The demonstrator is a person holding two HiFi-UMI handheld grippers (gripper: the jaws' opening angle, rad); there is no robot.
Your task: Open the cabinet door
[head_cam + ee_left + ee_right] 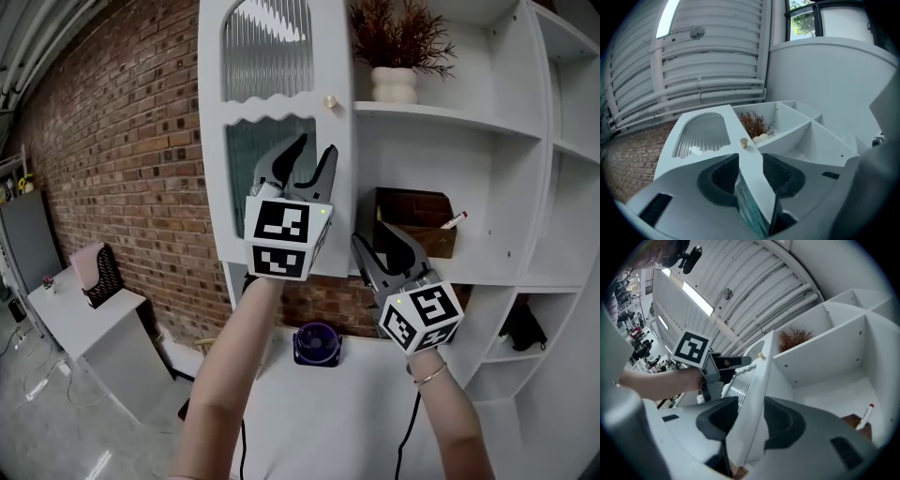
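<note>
Brick wall [122, 141] and white shelving [450, 117] flank the cabinet door [214, 112].
Left gripper [320, 142] and right gripper [369, 232] are held up before it, jaws apart, its edge lined between each pair.

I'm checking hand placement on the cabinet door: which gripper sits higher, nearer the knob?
The left gripper: it stands around the edge of the cabinet door, below the knob, while the right gripper sits lower down.

Brick wall [122, 169] on the left. Upper shelf [450, 117] — dried plant [398, 37] in a white vase [395, 84]. Below it, a brown box [417, 220] with a red-capped marker [454, 220] sticking out. Purple fan [317, 344] on the white tabletop [319, 412].
</note>
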